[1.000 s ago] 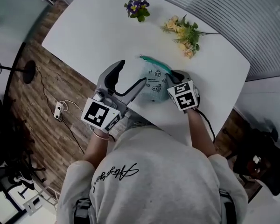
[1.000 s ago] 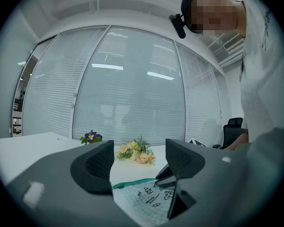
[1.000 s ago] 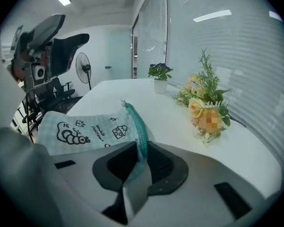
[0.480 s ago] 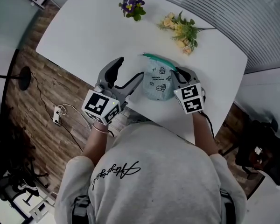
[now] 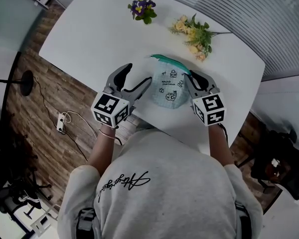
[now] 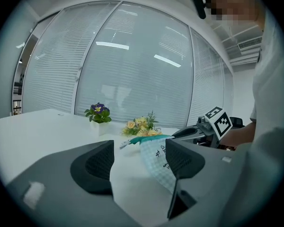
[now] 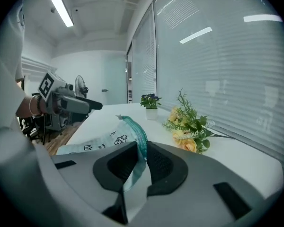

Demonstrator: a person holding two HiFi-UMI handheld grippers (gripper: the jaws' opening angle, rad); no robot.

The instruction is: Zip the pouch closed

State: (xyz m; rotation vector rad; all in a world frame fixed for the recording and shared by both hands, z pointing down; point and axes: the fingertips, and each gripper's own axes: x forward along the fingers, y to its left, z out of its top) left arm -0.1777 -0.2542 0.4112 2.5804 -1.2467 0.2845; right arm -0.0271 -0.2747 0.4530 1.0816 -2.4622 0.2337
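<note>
Right hand-held gripper pinches soft printed fabric pouch teal edge; left hand-held gripper agape.

We can read no words or numbers anywhere. In the lower middle of the head view, the back of the person's grey shirt carries a line of black cursive script, but we cannot make out its letters. The pouch at the centre bears small black doodles and a tiny line of print, too small to read. The marker cubes on the left gripper and right gripper show only black-and-white square patterns.
</note>
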